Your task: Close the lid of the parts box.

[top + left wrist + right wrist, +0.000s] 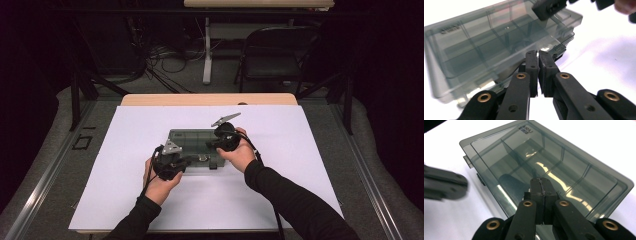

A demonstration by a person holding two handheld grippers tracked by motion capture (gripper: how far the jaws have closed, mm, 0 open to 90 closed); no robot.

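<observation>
The smoky grey, see-through plastic compartment box (pixel 192 145), a flat rectangle with its lid down and thin dividers showing through it, is lying on the white sheet (pixel 125 190) that is covering the table, directly between the two grippers. The left gripper (pixel 192 159) is sitting at the box's near long edge, and in the left gripper view its black jaws are pointing at a small latch tab (pixel 560 48) on the front wall of the box (pixel 486 47), just ahead of the tips. Those jaws are standing narrow, with only a thin slit of white sheet showing between the pads and nothing in the gap; the tips are very close to the latch, though whether they are touching it cannot be told. The person's left hand (pixel 160 187) is wrapping the gripper body from below.

The right gripper (pixel 212 143) is resting over the box's right end, held by the right hand (pixel 240 155). In the right gripper view its jaws are pressed fully together, pad against pad, with nothing held, and the tips are lying over the lid of the box (pixel 564 167), which is stretching away ahead of them; contact with the lid cannot be told. The left gripper (pixel 444 186) is showing as a blurred dark shape well off to the left of these jaws.
</observation>
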